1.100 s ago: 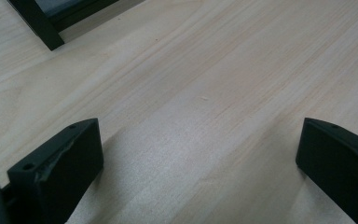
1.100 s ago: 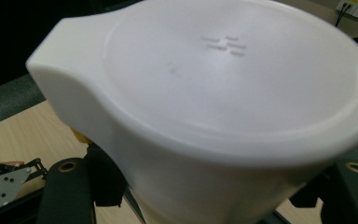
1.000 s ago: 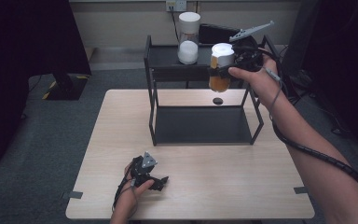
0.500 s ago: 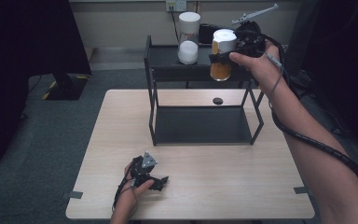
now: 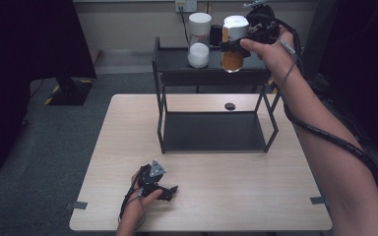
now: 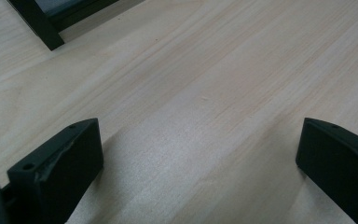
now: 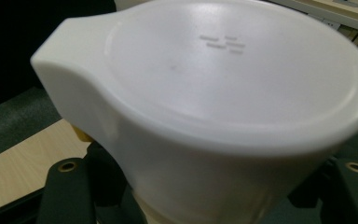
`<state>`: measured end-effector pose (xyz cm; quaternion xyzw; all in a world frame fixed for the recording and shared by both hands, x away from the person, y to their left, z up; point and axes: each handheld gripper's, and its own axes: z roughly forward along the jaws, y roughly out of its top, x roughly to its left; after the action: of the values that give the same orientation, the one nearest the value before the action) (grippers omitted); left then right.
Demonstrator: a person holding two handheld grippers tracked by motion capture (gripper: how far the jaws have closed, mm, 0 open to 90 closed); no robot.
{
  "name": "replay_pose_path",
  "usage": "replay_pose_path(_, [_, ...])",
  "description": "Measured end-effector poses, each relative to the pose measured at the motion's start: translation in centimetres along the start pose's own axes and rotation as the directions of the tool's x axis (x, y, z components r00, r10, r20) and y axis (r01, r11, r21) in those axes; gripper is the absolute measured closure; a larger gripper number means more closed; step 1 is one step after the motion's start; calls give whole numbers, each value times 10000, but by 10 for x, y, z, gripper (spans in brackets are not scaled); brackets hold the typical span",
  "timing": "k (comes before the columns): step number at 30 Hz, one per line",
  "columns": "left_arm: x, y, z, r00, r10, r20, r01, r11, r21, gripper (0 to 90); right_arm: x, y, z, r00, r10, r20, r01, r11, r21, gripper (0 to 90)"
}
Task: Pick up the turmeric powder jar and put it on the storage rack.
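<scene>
Up high, right gripper (image 5: 237,43) jaws clamp the orange jar (image 5: 233,55) beside white jar (image 5: 199,39); left gripper (image 5: 163,191) jaws apart.

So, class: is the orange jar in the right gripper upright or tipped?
Upright. In the high view the jar hangs over the shelf with its white lid on top, clamped by the right gripper.

Orange jar (image 5: 232,58) with white lid (image 7: 223,84), black shelf rack (image 5: 211,132), pale wood-grain table (image 5: 202,206)
</scene>
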<state>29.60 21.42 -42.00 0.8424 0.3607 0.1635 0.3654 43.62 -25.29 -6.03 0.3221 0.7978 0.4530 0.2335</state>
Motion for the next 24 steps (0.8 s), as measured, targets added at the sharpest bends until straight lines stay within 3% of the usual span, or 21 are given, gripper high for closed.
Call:
replay_pose_path(11, [0, 0, 0, 10000, 3, -4, -3, 10000, -3, 0, -15, 3, 23, 9995, 143, 298, -141, 9999, -83, 307])
replay_pose_path(24, [0, 0, 0, 10000, -1, 3, 1, 10000, 3, 0, -30, 2, 49, 9988, 433, 222, -430, 9990, -156, 307])
